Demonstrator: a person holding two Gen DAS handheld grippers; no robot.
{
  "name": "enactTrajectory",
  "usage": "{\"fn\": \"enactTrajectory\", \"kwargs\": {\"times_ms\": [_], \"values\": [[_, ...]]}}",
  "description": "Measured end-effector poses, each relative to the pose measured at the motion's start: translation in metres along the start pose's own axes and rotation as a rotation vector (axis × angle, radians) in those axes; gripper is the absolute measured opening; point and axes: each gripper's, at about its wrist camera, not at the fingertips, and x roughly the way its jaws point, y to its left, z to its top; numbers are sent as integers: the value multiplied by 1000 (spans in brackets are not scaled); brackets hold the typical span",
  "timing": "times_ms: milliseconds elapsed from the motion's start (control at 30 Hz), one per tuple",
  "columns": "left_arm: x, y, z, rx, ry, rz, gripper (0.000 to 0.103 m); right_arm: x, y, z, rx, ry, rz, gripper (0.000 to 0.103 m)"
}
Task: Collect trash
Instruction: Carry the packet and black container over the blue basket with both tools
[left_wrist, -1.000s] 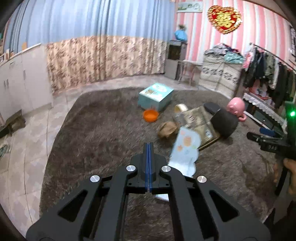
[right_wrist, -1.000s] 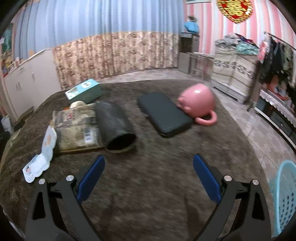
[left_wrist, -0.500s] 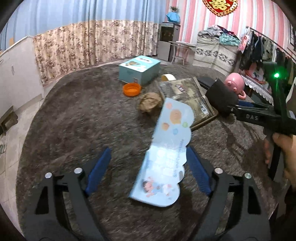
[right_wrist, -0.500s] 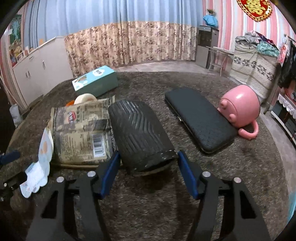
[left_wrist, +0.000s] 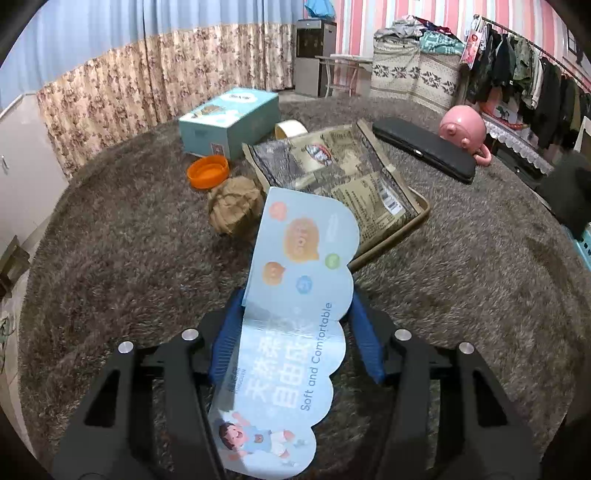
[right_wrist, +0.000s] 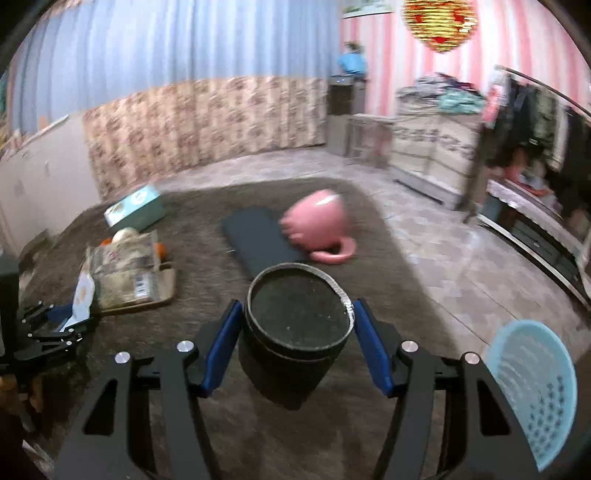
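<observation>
Two grippers are working: your left gripper (left_wrist: 295, 343) is closing its blue pads on the pale blue card wrapper (left_wrist: 291, 328) above the rug (left_wrist: 122, 258), and your right gripper (right_wrist: 295, 343) is clamping the black cylinder (right_wrist: 295, 332) near the blue basket (right_wrist: 532, 391).

the light-blue cloud-shaped card (left_wrist: 291, 325) in the left wrist view carries the english words "soft and comfortable" along its right side, next to large white chinese characters that read roughly "天然柔软 自由成长", though the first line is partly washed out by glare. printing and a barcode on the clear snack bag (left_wrist: 343, 173) are too small to read. nothing is legible in the blurred right wrist view.
</observation>
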Motion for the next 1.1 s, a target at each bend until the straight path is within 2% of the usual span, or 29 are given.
{"fn": "enactTrajectory", "kwargs": {"times_ms": [167,267,467,700,900,967,1100], "values": [[-20,9,3,-53,-61,59,55,-35,-62,-12,118,-65,-57,61],[-43,7,12,-80,-126,79,55,-42,-86,-18,151,-83,-107,61],[-85,-32,45,-68,-271,60,55,-52,-136,-28,215,-103,-218,61],[-92,-130,79,28,-338,-58,55,-66,-196,-43,293,-121,-353,61],[-75,-218,93,90,-321,-211,55,-69,-246,-56,346,-103,-447,61],[-68,-247,95,128,-325,-230,55,-71,-258,-58,360,-104,-470,61],[-54,-313,98,203,-306,-318,55,-69,-275,-61,383,-98,-503,61]]}}
